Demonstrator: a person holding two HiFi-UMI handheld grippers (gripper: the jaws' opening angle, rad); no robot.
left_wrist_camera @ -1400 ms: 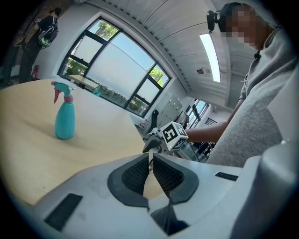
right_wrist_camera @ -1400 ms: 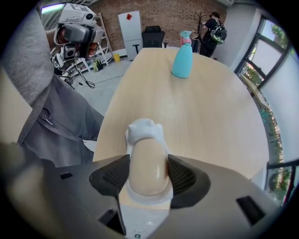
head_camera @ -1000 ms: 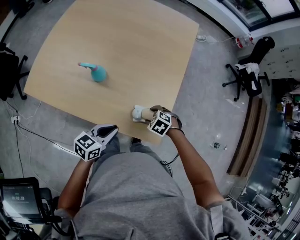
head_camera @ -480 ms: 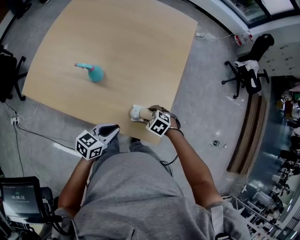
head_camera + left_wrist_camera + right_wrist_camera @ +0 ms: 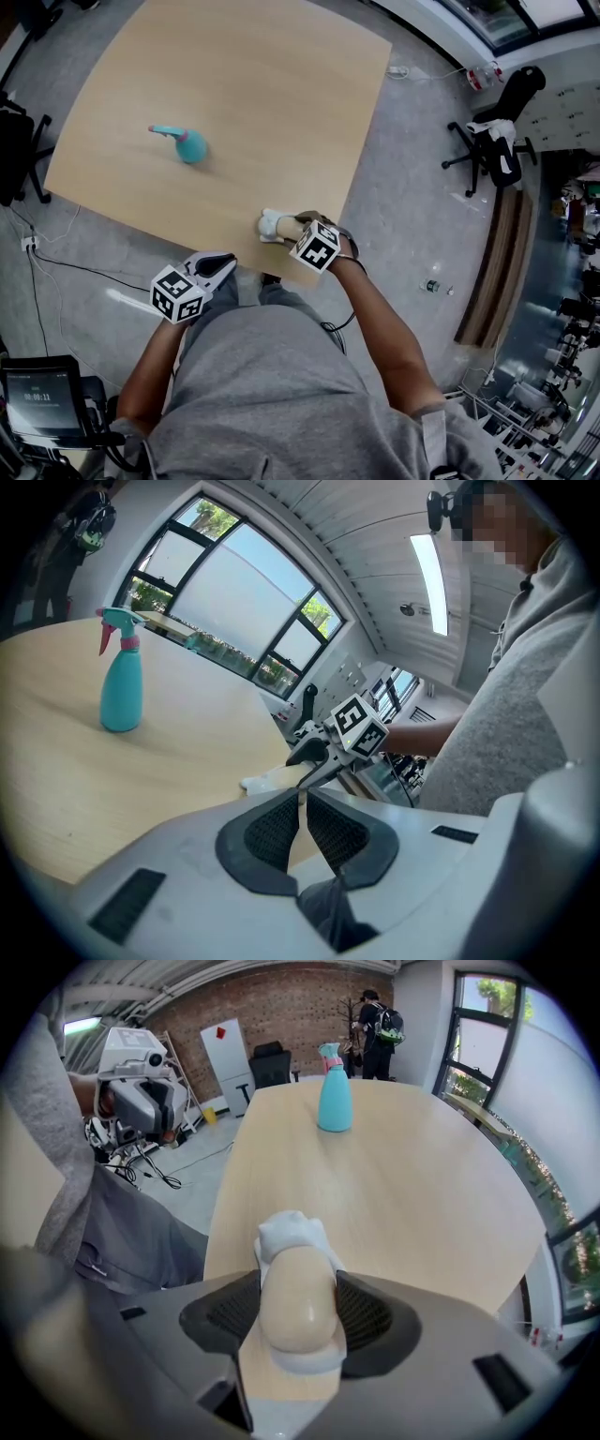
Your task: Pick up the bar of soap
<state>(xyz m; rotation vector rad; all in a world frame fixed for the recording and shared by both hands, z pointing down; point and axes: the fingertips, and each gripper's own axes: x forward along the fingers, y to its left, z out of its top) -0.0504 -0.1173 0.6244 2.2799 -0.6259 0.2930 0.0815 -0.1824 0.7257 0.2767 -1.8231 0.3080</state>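
1. The left gripper (image 5: 302, 801) is off the near edge of the light wooden table (image 5: 253, 84), jaws pressed together on nothing.
2. The right gripper (image 5: 298, 1288) has its jaws clamped on the pale beige oval bar of soap (image 5: 297, 1321), over a white soap dish (image 5: 289, 1232) at that edge.
3. Farther off, a teal plastic spray bottle (image 5: 190, 146) stands upright.

1. The bench (image 5: 422, 1185) is pale wood-grain, smooth and matt.
2. The bar of soap (image 5: 298, 1309) looks smooth, cream and faintly glossy.
3. The right tongs (image 5: 298, 1279) have matt grey plastic shells; their pads (image 5: 367, 1316) are dark, ribbed and rubber-like.
4. The spray bottle (image 5: 334, 1099), upper centre, is smooth teal plastic.
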